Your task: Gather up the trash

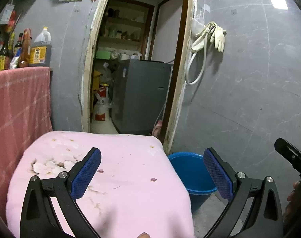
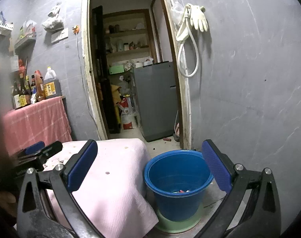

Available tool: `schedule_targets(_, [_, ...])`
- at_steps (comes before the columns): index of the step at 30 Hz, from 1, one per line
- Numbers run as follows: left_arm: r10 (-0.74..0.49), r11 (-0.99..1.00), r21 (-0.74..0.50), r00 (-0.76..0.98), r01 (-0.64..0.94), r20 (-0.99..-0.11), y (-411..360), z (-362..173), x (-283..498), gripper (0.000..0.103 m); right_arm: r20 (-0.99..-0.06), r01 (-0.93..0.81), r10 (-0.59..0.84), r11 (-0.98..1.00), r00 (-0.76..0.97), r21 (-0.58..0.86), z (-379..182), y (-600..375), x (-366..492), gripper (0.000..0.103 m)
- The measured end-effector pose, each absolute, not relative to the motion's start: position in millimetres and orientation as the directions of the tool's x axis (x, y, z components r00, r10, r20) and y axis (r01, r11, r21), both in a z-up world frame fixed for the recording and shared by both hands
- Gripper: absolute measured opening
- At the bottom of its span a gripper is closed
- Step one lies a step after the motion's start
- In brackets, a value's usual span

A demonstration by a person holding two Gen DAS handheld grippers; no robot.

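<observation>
1. The left gripper (image 1: 152, 170) hangs wide open and empty over the pink cloth (image 1: 120, 178), nearest the scraps.
2. Pale peel scraps (image 1: 49, 165) lie ahead and left of it (small purple bits (image 1: 153, 179) sit closer, between the fingers).
3. The right gripper (image 2: 150, 164), also wide and empty, faces the blue bucket (image 2: 178, 198), which stands just right of the cloth and already holds bits.

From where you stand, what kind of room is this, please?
Probably a home kitchen or utility corner. Sauce and oil bottles stand on a pink-covered counter, rubber gloves and a hose hang on the grey wall, and the doorway shows pantry shelves.
</observation>
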State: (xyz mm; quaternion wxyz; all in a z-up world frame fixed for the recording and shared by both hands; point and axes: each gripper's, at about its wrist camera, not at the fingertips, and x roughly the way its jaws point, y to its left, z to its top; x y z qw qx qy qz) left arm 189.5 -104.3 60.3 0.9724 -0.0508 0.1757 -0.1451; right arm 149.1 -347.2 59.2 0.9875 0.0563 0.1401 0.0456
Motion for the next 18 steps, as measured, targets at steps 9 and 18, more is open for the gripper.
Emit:
schedule_targets(9, [-0.277, 0.96, -0.136, 0.914, 0.246, -0.296, -86, 60, 153, 0.101, -0.259, -0.073, 0.096, 0.992, 0.961, 0.099, 58, -329, 115, 0.103])
schedule_targets(18, [-0.251, 0.966, -0.132, 0.929, 0.222, -0.273, -72, 47, 117, 0.101, -0.262, -0.048, 0.067, 0.996, 0.963, 0.081, 41, -313, 86, 0.103])
